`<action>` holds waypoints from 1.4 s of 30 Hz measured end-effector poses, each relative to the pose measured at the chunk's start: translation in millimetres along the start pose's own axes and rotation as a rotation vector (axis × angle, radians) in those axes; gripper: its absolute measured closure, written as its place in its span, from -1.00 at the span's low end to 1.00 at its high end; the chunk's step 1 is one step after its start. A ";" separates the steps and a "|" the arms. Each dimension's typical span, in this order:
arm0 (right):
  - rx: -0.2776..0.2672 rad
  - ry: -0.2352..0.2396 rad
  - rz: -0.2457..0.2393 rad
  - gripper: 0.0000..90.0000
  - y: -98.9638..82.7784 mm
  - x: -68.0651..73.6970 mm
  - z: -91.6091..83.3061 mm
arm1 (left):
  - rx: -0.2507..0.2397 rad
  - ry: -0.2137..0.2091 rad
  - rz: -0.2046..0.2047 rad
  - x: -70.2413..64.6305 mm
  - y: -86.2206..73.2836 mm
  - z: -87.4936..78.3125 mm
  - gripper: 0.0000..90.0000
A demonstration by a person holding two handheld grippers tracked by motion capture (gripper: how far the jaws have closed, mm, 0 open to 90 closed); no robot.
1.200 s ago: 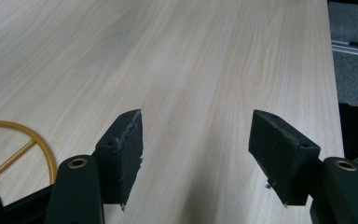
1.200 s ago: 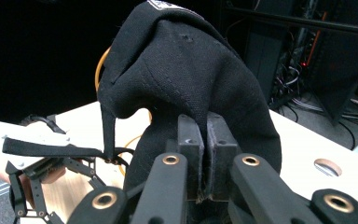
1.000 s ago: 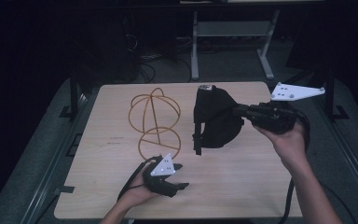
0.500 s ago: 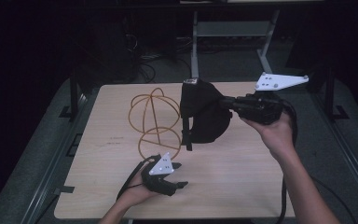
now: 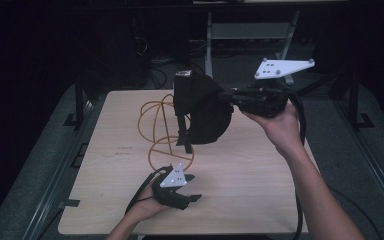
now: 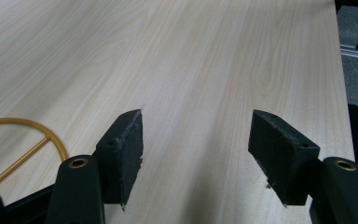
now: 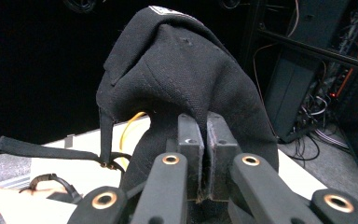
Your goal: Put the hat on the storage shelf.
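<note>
Right now the right gripper (image 7: 204, 140) has its jaws pinched tight on a fold of the black cap (image 7: 177, 79), the two pads pressed flat together with only cloth between them. The cap hangs in the air above the far part of the table (image 5: 260, 200), just beside and partly in front of the wire stand (image 5: 162, 130).

To do this step well, I judge the cap should be carried over the top loop of the stand with the hollow side facing down, then lowered so the crown settles on the rounded wire. The grip is on the edge of the fabric, so the rest sags; a slow, level approach would keep the dangling strap (image 5: 182, 132) from snagging a loop. The stand looks light, so a sideways push could tip it.

The left gripper (image 5: 182, 187) rests low on the near part of the table, jaws wide apart with nothing between them, only bare wood. It could steady the base of the stand if needed.

The cap is soft woven cloth, matte black, with a small label at the top. The stand is thin yellow wire bent into crossing loops over a ring base. The table is pale, smooth wood grain.
</note>
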State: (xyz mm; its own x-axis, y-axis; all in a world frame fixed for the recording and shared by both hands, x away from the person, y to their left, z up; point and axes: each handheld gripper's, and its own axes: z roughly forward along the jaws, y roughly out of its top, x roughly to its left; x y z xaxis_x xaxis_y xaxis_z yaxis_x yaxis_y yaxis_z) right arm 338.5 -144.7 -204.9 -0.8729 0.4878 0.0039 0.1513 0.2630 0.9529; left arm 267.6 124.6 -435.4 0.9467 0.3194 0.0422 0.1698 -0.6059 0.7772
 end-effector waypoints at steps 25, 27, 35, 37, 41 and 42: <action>0.071 0.095 -0.030 0.92 47.5 -1.4 83.9 | -0.020 0.000 -0.023 5.3 -2.2 -0.9 -0.21; 0.073 0.101 -0.030 0.92 48.7 -1.7 90.4 | -0.018 -0.004 -0.024 6.0 -2.8 0.0 -0.20; 0.082 0.116 -0.019 0.91 53.0 -2.0 113.9 | -0.003 -0.011 -0.004 4.0 -3.5 1.8 -0.19; 0.086 0.121 -0.017 0.91 53.4 -2.0 119.2 | -0.002 -0.011 -0.003 3.6 -3.7 1.4 -0.19; 0.093 0.127 -0.002 0.91 52.1 -1.7 132.1 | -0.007 -0.013 -0.009 3.3 -4.2 0.9 -0.19; 0.101 0.126 0.000 0.90 51.6 -1.7 135.3 | -0.008 -0.014 -0.009 3.3 -4.2 0.6 -0.19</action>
State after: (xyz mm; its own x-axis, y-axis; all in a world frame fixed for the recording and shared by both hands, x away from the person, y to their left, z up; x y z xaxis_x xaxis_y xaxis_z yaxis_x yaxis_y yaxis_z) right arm 410.5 -19.4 -196.8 -0.9233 0.3811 0.0476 0.1910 0.3483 0.9177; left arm 270.2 127.7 -438.9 0.9487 0.3149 0.0266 0.1763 -0.5973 0.7824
